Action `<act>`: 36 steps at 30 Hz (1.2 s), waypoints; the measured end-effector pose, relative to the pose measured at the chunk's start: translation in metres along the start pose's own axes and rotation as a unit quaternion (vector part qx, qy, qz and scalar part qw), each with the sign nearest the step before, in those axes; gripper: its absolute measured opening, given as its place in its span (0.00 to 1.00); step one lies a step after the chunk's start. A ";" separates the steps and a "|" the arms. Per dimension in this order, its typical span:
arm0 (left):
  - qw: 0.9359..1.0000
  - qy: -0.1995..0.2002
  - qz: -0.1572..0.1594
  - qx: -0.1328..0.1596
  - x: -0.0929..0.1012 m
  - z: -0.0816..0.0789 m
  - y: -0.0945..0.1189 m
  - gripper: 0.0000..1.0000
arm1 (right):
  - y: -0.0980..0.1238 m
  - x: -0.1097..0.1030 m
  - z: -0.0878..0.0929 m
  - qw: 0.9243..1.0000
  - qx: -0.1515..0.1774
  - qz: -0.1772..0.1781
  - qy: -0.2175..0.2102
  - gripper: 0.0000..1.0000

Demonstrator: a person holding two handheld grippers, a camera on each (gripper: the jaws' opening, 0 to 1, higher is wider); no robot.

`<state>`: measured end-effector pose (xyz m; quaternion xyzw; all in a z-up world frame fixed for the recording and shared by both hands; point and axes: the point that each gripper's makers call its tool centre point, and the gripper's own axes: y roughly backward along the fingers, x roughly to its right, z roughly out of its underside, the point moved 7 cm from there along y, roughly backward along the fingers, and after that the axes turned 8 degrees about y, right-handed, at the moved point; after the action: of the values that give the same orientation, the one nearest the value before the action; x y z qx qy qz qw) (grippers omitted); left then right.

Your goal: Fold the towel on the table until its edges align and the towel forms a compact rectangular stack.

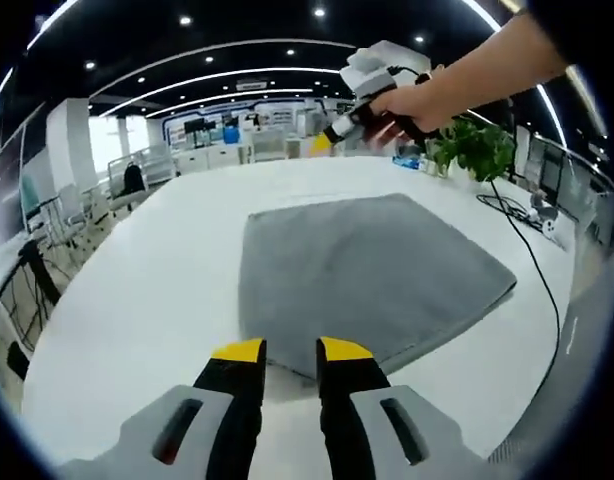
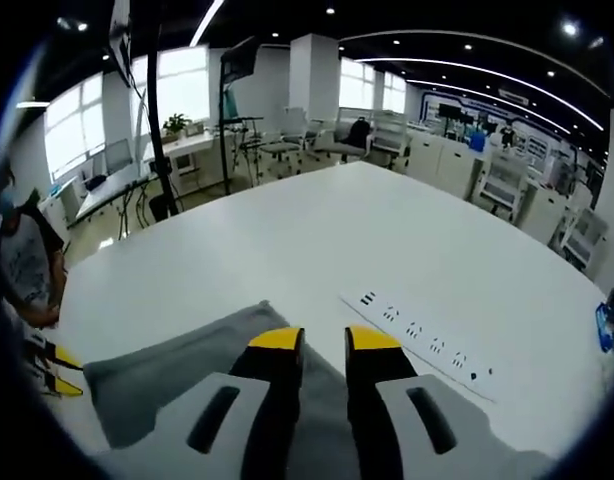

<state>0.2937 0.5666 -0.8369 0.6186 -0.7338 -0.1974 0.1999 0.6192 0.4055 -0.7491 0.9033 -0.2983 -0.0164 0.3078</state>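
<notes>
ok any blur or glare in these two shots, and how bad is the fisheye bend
Left gripper view: the other gripper and hand are motion-blurred, the towel sharp, ceiling light strips arc strongly. Right gripper view: bright windows wash out the upper left, the power strip looks bowed, the table edge curves.

Open-plan office: white table [image 2: 317,250], swivel chairs [image 2: 339,140], desks [image 2: 137,180], ceiling strip lights [image 1: 217,80].

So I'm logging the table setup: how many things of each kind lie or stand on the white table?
Grey towel: 1
White power strip: 1
Potted green plant: 1
Black cable: 1
Total: 4
</notes>
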 end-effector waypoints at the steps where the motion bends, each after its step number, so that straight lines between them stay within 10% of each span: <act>1: 1.000 0.012 0.007 -0.010 0.002 0.002 -0.003 0.21 | 0.002 0.006 0.002 1.000 0.000 0.002 -0.002 0.15; 16: 0.995 0.052 0.000 -0.083 0.007 0.028 -0.006 0.23 | 0.058 0.036 0.033 0.999 -0.013 0.027 -0.016 0.18; 36: 0.999 0.028 0.019 -0.010 0.062 -0.037 0.009 0.25 | 0.099 0.066 0.064 0.999 -0.011 0.028 -0.031 0.22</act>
<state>0.2966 0.5055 -0.7977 0.6077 -0.7376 -0.1833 0.2304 0.6072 0.2713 -0.7345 0.8903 -0.3326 -0.0389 0.3087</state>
